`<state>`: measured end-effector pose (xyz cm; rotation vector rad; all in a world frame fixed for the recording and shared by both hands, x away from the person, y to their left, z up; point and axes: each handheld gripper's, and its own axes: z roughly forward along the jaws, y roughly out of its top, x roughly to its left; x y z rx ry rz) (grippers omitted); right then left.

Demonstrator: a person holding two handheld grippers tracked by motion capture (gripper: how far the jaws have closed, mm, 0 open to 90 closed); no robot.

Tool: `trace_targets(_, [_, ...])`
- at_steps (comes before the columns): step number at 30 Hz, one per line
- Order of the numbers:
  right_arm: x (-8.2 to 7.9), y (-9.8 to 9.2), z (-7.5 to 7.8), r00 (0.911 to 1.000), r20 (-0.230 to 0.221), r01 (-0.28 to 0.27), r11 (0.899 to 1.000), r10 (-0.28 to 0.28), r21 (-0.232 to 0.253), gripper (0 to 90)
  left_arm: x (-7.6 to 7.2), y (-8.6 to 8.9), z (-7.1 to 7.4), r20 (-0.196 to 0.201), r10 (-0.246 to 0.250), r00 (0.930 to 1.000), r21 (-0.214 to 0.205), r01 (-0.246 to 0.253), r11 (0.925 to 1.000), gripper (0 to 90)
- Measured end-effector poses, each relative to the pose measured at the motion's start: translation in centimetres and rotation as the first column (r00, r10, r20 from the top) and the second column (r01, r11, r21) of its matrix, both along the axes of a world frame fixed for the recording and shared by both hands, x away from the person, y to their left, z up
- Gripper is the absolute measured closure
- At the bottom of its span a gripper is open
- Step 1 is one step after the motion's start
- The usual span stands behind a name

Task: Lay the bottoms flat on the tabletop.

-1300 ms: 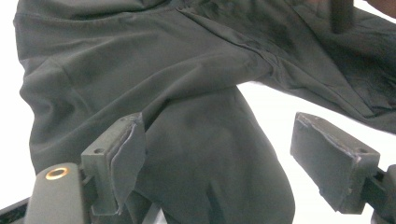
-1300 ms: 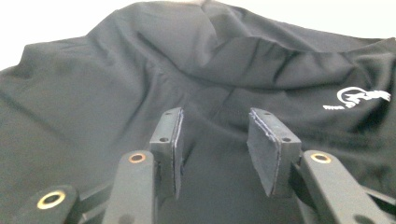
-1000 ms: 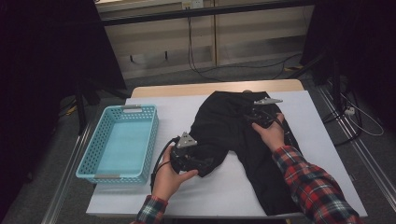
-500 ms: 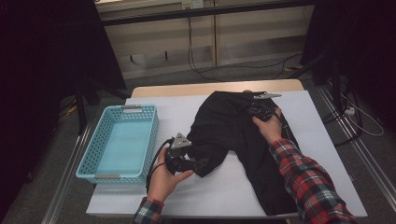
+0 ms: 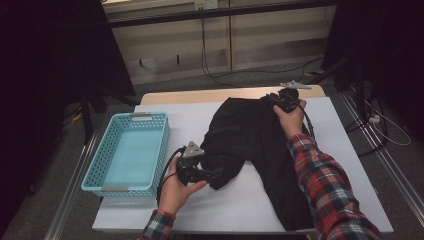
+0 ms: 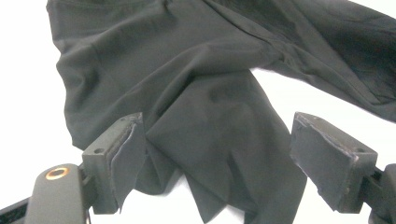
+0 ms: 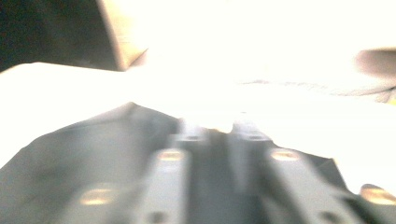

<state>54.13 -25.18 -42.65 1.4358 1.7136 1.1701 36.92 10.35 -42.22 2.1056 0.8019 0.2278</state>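
A black garment point(image 5: 250, 135) lies spread over the middle and right of the white table point(image 5: 180, 117). My left gripper point(image 5: 213, 175) sits at its near left corner. In the left gripper view the left gripper point(image 6: 219, 158) is open wide, and a loose flap of the garment point(image 6: 210, 93) lies between the jaws without being pressed. My right gripper point(image 5: 273, 99) is at the garment's far edge. Its view is blurred. There the right gripper point(image 7: 219, 133) stands narrow with dark cloth point(image 7: 70, 163) between the jaws, which have just been opening a little.
A light blue plastic basket point(image 5: 150, 117) stands on the left part of the table, with nothing in it. Bare white table lies in front of the garment and along the right edge. Cables run across the floor behind the table.
My right hand has moved toward the far right corner and risen slightly, and the garment's far edge has stretched along with it. The left hand has stayed put.
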Motion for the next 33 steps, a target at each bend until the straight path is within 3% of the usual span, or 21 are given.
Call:
trace_targets(4, [-0.6,0.2,0.0,0.9945,-0.099,-0.033,0.999,0.032,-0.014,44.8,0.2,0.0,-0.3,-0.005,0.001,1.0,0.003,-0.001,1.0,19.0])
trace_targets(6, [-1.8,0.1,-0.3,0.989,-0.128,-0.075,0.997,0.074,-0.002,45.7,0.3,0.2,-0.3,0.003,0.003,1.0,0.007,-0.003,1.0,18.9])
trace_targets(9, [-4.1,0.5,-0.7,0.9774,-0.166,-0.134,0.991,0.131,-0.007,36.1,0.4,0.3,-0.2,0.0,0.01,1.0,-0.007,-0.01,0.9999,18.7])
trace_targets(10, [-5.0,0.7,-0.7,0.9775,-0.163,-0.138,0.99,0.134,-0.012,35.5,0.4,0.4,-0.3,-0.002,0.011,0.9999,-0.002,-0.011,0.9999,18.7])
trace_targets(12, [-6.9,1.2,-0.7,0.9668,-0.171,-0.195,0.981,0.19,-0.016,35.2,0.5,0.3,-0.3,-0.005,0.012,0.9999,-0.003,-0.012,0.9999,18.5])
trace_targets(16, [-10.9,2.5,-0.3,0.9535,-0.171,-0.258,0.966,0.248,-0.037,30.6,0.6,0.2,-0.4,0.0,0.017,0.9998,-0.003,-0.017,0.9998,18.5])
trace_targets(18, [-12.7,3.1,-0.3,0.9486,-0.165,-0.284,0.956,0.27,-0.069,29.1,0.7,0.2,-0.4,-0.002,0.019,0.9998,-0.006,-0.019,0.9998,18.5])
trace_targets(20, [-14.3,3.7,-0.4,0.9412,-0.167,-0.305,0.951,0.294,-0.045,28.2,0.8,0.3,-0.3,0.007,0.019,0.9998,-0.002,-0.019,0.9998,18.5])
trace_targets(23, [-16.1,4.2,-0.5,0.9295,-0.176,-0.333,0.942,0.324,-0.025,26.8,0.8,0.4,-0.2,0.014,0.026,0.9996,-0.006,-0.026,0.9997,18.7])
trace_targets(26, [-17.7,4.7,-0.6,0.9259,-0.168,-0.354,0.932,0.338,-0.074,26.7,0.8,0.5,0.0,0.022,0.034,0.9992,-0.007,-0.034,0.9994,19.0])
trace_targets(28, [-18.5,5.1,-0.8,0.9158,-0.178,-0.379,0.921,0.36,-0.087,26.7,0.8,0.6,0.0,0.031,0.033,0.999,-0.001,-0.033,0.9995,19.3])
trace_targets(29, [-18.8,5.3,-0.8,0.9149,-0.175,-0.383,0.919,0.364,-0.094,26.8,0.7,0.6,0.0,0.032,0.037,0.9988,0.0,-0.037,0.9993,19.5])
trace_targets(33, [-19.8,6.0,-0.6,0.9077,-0.156,-0.406,0.91,0.389,-0.09,28.3,0.9,0.8,-0.1,0.033,0.04,0.9987,0.007,-0.04,0.9992,22.4])
